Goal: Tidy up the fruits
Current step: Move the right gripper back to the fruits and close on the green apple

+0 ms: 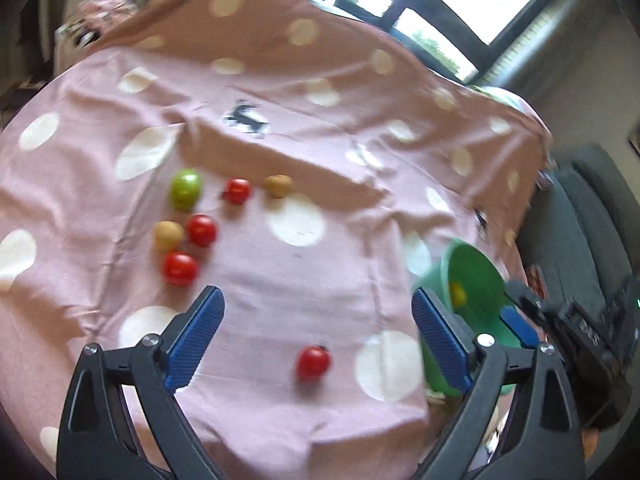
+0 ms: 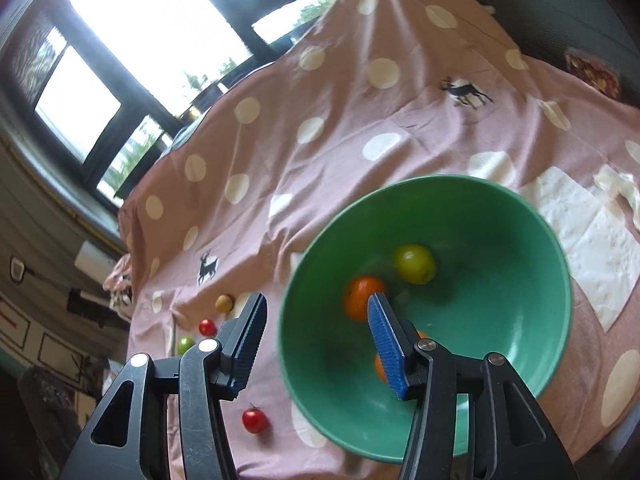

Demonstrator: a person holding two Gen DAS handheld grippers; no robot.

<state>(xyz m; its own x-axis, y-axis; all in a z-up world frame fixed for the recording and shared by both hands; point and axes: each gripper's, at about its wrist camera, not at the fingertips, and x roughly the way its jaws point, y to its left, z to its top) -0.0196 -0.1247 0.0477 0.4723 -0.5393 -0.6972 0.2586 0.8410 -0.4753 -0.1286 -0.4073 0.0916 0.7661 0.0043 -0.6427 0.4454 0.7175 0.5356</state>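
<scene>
Pink cloth [image 1: 320, 240] with pale dots and small dark deer prints covers the surface, and dark-framed windows [image 2: 132, 40] stand behind it. Places below are given relative to the green bowl [image 2: 520, 220].

In the left wrist view, well to the left of the bowl, a loose cluster lies on the cloth: a green fruit [image 1: 185, 189], a tan one [image 1: 168, 235] below it, three red ones [image 1: 201, 230] [image 1: 179, 267] [image 1: 237, 191] and a second tan one [image 1: 279, 185] at the cluster's right end. Nearer the bowl, a lone red fruit [image 1: 313, 362] lies between the spread fingers of the left gripper [image 1: 316, 340], touched by neither. Its jaws stand wide apart and hold nothing. The bowl shows here only at the right edge, tilted, partly behind the blue pad, with one yellow fruit visible inside. The right gripper's black body is seen past it.

The right wrist view looks into the bowl, which the other view cannot do: a yellow-green fruit [image 2: 414, 264] toward the far side, an orange one [image 2: 362, 298] left of it, and another orange piece [image 2: 380, 368] mostly hidden by the blue pad. The right gripper [image 2: 320, 340] straddles the bowl's near-left rim, one finger outside and one inside, jaws partly open, pads seemingly clear of the rim. White paper napkins [image 2: 592, 240] lie right of the bowl, seen only here.
</scene>
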